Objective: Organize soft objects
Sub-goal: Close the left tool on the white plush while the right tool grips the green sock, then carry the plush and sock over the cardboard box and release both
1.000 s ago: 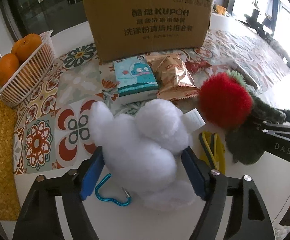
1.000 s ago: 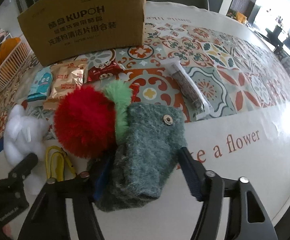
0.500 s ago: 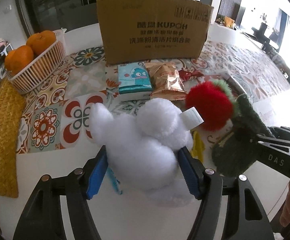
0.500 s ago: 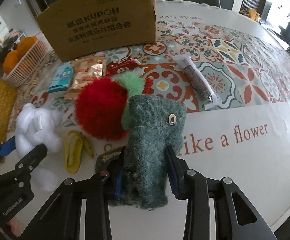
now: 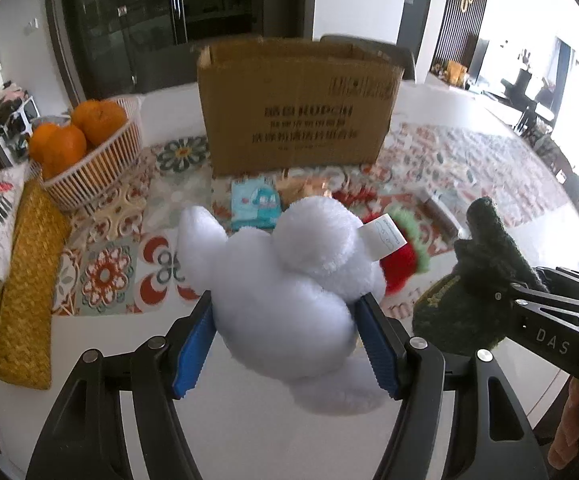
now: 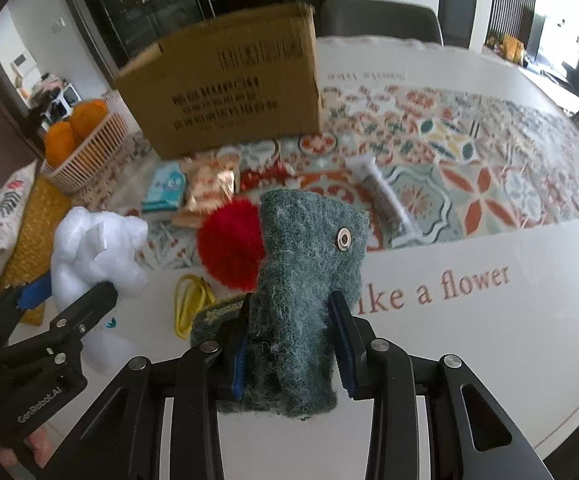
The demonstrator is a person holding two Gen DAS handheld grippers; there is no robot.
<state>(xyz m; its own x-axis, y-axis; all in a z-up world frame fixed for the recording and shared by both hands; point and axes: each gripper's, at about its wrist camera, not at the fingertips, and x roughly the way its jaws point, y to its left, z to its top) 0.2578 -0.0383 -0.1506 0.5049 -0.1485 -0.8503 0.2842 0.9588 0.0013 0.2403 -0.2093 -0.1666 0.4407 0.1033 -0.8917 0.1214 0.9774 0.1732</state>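
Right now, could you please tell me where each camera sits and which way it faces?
Left wrist: on the left gripper, looking down along its fingers at the fluffy white plush toy it clamps; a hand shows bottom right.
Right wrist: on the right gripper, clamping the fuzzy green knitted pouch.
Both share the brown cardboard box and each other's gripper.

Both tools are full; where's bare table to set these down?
Free: the white strip below the "like a flower" lettering, and the near white patch beside the woven mat. Crowded: packets before the cardboard box.
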